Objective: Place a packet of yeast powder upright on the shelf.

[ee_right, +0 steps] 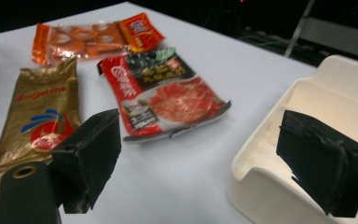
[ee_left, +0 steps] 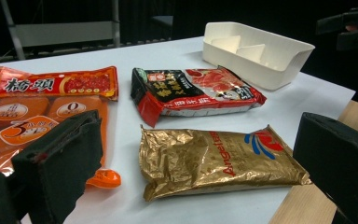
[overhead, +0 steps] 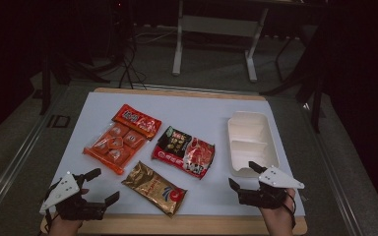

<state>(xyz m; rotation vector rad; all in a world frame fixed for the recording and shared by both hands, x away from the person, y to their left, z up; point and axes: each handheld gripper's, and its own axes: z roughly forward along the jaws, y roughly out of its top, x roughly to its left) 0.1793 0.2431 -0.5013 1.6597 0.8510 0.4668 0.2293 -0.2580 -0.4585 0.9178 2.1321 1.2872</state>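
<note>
A white sheet [overhead: 128, 105] covers the wooden table [overhead: 187, 227], dark room all around, grey floor and a pale frame stand [overhead: 216, 29] beyond the far edge. Bare strips run along the far edge and between the packets and the white tray [overhead: 270, 152], which sits by the right edge. The left gripper [overhead: 98, 186] hovers at the near left corner, jaws spread wide, nothing between them. The right gripper [overhead: 243, 176] hangs at the near right, jaws parted and empty, one tip at the tray's near rim. Closest to the left one is the gold packet [ee_left: 219, 161]: crinkled foil, red and blue swirl logo, flat by the near edge. Beyond it lie the red-and-black packet [overhead: 184, 151] mid-table and the orange packet [overhead: 120, 137] toward the far left.
</note>
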